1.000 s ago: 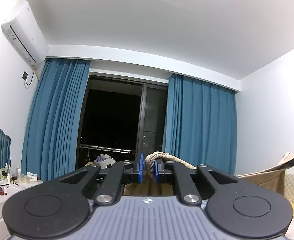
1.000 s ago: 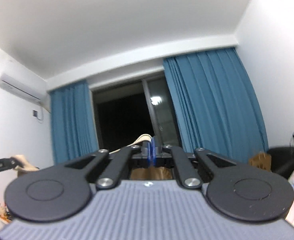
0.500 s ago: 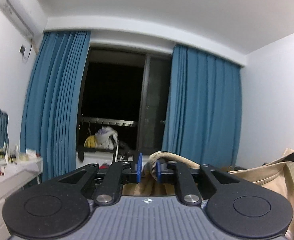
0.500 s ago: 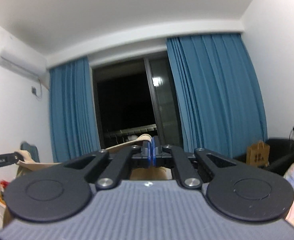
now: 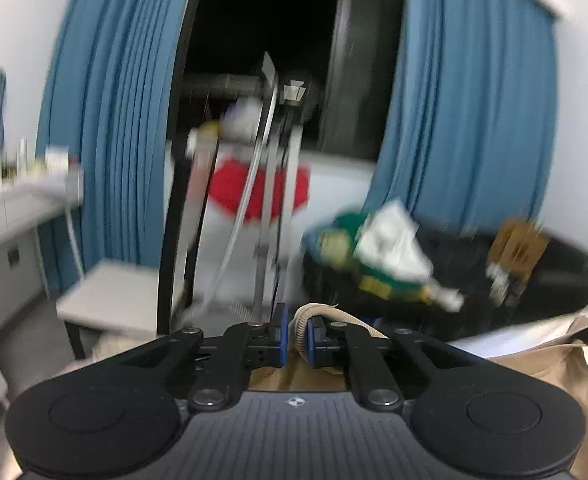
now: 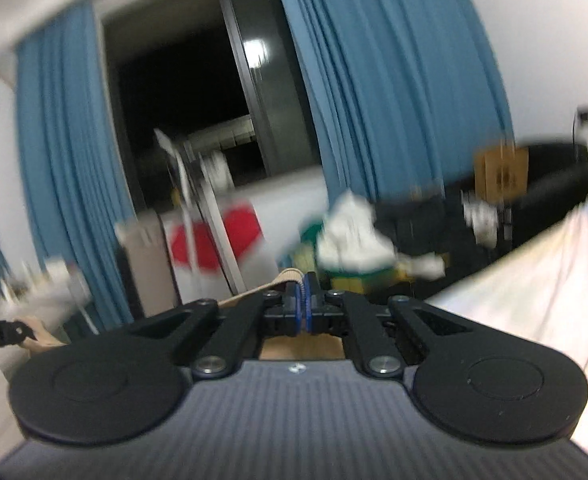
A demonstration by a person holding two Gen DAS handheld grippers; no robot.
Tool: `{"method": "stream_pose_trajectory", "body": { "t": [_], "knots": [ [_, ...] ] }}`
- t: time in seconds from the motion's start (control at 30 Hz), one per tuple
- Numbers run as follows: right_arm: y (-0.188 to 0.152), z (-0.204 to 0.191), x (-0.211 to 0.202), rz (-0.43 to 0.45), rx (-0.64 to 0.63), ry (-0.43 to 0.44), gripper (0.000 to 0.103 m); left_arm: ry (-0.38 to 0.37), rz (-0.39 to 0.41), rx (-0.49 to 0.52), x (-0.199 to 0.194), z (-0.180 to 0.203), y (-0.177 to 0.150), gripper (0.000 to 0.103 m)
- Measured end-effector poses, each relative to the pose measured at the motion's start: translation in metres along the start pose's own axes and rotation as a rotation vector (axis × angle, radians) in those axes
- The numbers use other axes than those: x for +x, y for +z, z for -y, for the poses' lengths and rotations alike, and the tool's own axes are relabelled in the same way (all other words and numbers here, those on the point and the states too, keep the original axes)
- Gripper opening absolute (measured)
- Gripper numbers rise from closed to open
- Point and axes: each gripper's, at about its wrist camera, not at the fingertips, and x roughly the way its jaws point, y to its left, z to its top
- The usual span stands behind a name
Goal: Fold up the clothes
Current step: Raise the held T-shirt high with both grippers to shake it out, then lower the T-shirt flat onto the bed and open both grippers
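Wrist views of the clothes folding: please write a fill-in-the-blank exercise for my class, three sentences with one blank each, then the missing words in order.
1. The ribbed hem of the beige garment is pinched between the blue pads of the left gripper and the ______ gripper alike.
2. The curtains on both sides of the dark window are ______ in colour.
3. The shape on the white panel below the window is ______ in colour.

Missing words: right; blue; red

the window sits between two curtains. before it stands a rack; a desk lies left, a stool below it, a clothes heap and sofa right.
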Motion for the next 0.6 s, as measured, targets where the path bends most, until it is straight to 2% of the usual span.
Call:
{"method": "stream_pose_trajectory", "body": {
  "t": [0.1, 0.23, 0.33, 0.4, 0.43, 0.47, 0.5, 0.53, 0.57, 0.6],
  "knots": [
    [-0.049, 0.011, 0.069, -0.155, -0.011, -0.034, 0.005, 0.029, -0.103, 0.002, 0.076, -0.015, -0.040, 0.010],
    [-0.104, 0.023, 0.123, -0.335, -0.010, -0.056, 0.005, 0.039, -0.255, -0.015, 0.154, -0.036, -0.074, 0.010],
    [-0.114, 0.025, 0.130, -0.363, -0.001, -0.052, 0.007, 0.035, -0.269, -0.024, 0.172, -0.048, -0.095, 0.010],
    [-0.111, 0.025, 0.128, -0.362, 0.019, -0.030, 0.008, 0.040, -0.263, 0.001, 0.173, -0.047, -0.094, 0.013],
    [-0.109, 0.025, 0.127, -0.362, 0.030, -0.019, 0.012, 0.040, -0.263, 0.010, 0.170, -0.046, -0.092, 0.024],
    [-0.106, 0.025, 0.125, -0.365, 0.040, -0.008, 0.033, 0.038, -0.267, 0.016, 0.168, -0.048, -0.090, 0.034],
    [-0.102, 0.026, 0.121, -0.372, 0.050, 0.002, 0.049, 0.037, -0.267, 0.019, 0.164, -0.047, -0.084, 0.059],
    [-0.099, 0.026, 0.118, -0.379, 0.061, 0.011, 0.078, 0.034, -0.256, 0.022, 0.154, -0.044, -0.074, 0.082],
    [-0.095, 0.026, 0.113, -0.382, 0.064, 0.023, 0.087, 0.031, -0.245, 0.024, 0.144, -0.041, -0.063, 0.090],
    [-0.090, 0.024, 0.106, -0.381, 0.060, 0.038, 0.086, 0.028, -0.234, 0.027, 0.133, -0.038, -0.053, 0.096]
  ]
}}
